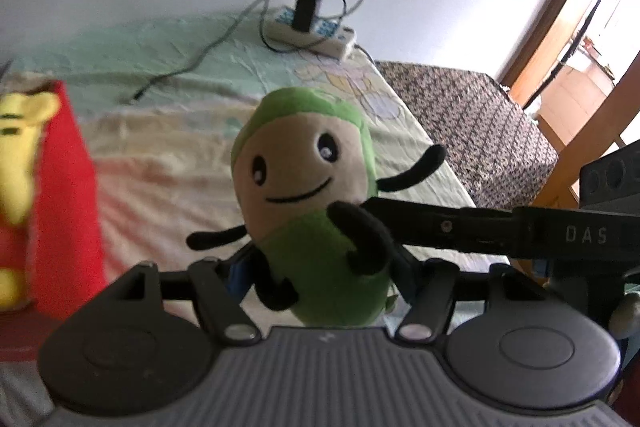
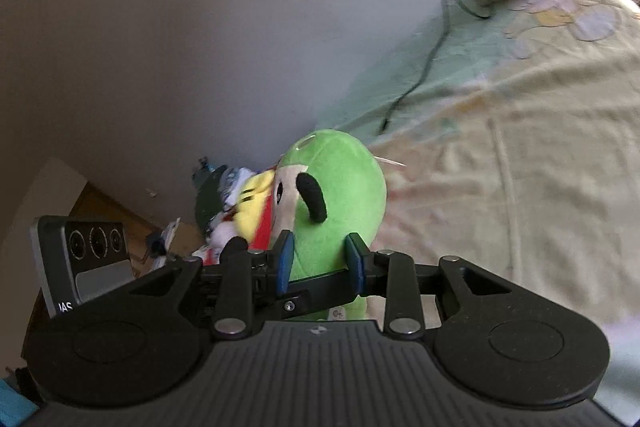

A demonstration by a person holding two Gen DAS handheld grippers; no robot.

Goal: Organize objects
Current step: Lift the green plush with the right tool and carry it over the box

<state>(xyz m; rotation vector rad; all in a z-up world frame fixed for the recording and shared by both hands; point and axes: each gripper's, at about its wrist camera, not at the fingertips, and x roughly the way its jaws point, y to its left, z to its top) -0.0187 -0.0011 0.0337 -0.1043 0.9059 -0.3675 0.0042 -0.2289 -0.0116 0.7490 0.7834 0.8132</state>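
Left gripper (image 1: 318,277): blue pads clamped on the lower body of the soft green and cream bean-shaped plush toy (image 1: 308,187), holding it upright, face toward the camera.
Right gripper (image 2: 320,261): blue pads pressed on the same toy's sides from the right, likely steadying it.
Toy's place: lifted above the pale patterned bed sheet (image 1: 180,155).
Left, near: red box (image 1: 66,195) holding a yellow plush (image 1: 20,155), probably the destination.
Far: white power strip (image 1: 316,31) with cables, against the wall.
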